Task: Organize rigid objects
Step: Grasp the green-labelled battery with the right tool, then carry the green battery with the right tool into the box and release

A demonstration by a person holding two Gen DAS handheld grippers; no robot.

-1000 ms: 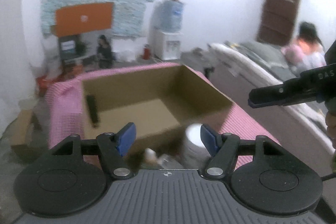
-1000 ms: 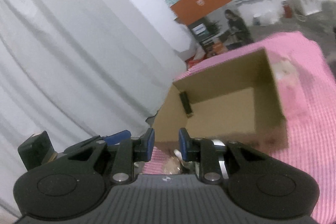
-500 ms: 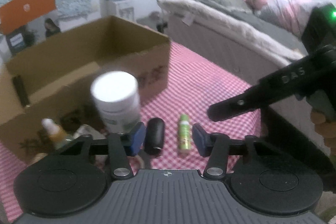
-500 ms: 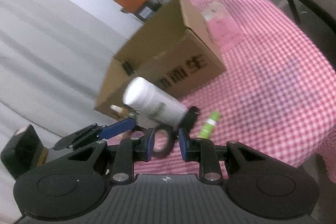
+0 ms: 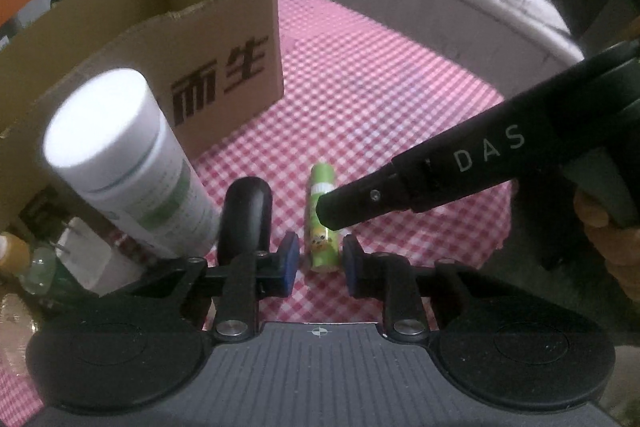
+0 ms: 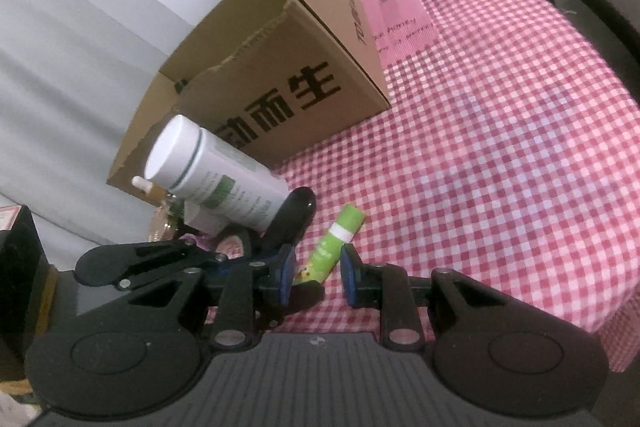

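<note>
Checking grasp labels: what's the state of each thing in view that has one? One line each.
left tongs: open, have just been closing, glue stick between the pads, no contact visible.
right tongs: shut to a narrow gap, holding nothing.
glue stick: capped, lying flat on the checked cloth.
white bottle: lid on.
cardboard box: top open.
</note>
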